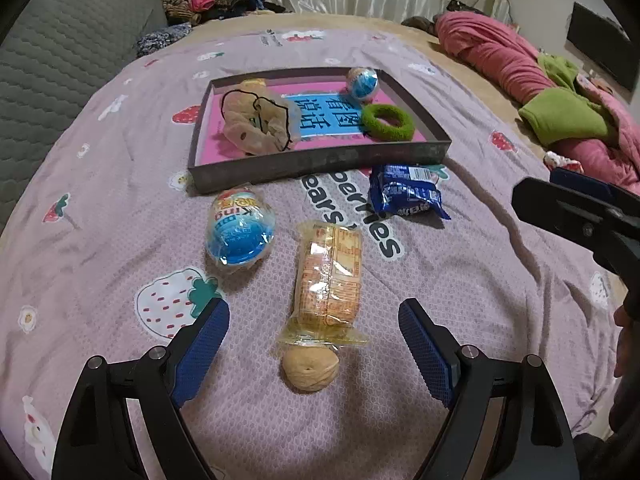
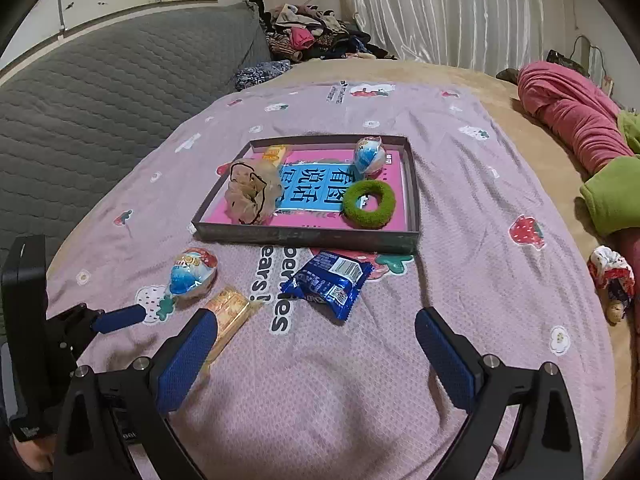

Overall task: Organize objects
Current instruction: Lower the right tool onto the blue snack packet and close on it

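Left tongs (image 1: 314, 344) apart astride the walnut (image 1: 310, 368) and yellow cracker pack (image 1: 328, 276), touching neither

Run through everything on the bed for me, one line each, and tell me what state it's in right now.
Tray: on the bedspread, partly filled.
Green ring: flat in tray.
Beige scrunchie: in tray.
Egg toy in tray: wrapped.
Egg toy on bedspread: outside tray, wrapped.
Blue snack packet: outside tray, sealed.
Yellow cracker pack: outside tray, lying flat.
Walnut: outside tray, whole.
Left hand-held gripper: open.
Right hand-held gripper: open, empty.
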`<state>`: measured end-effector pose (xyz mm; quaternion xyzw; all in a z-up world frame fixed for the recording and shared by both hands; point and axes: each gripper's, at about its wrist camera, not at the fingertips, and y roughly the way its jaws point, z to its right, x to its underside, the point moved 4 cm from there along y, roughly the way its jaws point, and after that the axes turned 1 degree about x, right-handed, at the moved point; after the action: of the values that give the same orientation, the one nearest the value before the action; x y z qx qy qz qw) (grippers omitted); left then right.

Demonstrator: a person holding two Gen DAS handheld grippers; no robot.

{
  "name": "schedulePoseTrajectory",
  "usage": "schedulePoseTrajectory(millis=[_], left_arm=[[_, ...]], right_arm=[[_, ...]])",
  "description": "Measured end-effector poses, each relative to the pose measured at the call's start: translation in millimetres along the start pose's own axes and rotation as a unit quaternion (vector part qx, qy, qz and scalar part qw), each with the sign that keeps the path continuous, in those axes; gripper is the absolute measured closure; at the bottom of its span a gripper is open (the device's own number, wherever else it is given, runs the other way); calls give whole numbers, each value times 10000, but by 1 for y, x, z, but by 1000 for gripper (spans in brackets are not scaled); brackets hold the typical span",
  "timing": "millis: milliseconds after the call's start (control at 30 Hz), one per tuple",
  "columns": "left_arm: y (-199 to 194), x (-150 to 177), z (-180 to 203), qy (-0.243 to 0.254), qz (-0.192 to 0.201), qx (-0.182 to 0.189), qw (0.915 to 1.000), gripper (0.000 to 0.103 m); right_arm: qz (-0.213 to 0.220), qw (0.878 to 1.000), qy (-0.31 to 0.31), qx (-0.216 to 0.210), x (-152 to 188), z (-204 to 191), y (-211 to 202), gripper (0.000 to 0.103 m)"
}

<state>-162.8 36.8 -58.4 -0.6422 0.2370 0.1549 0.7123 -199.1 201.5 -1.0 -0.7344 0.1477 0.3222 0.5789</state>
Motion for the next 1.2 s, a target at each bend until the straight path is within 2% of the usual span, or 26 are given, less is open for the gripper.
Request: schedulePoseTrajectory(millis=[533,833,1200], left_arm=[[20,-4,-1,-26,-113,1,9999,16],[29,-7,-1,-56,-181,16,9998,16],[39,-10,-2,-134,-207,-29,9997,16]], right_arm=[[-438,9982,372,170,-12,18,53,3],[-659,9963,366,402,-15,17,82,3],[-846,9947,325,480,-15,12,112,3]])
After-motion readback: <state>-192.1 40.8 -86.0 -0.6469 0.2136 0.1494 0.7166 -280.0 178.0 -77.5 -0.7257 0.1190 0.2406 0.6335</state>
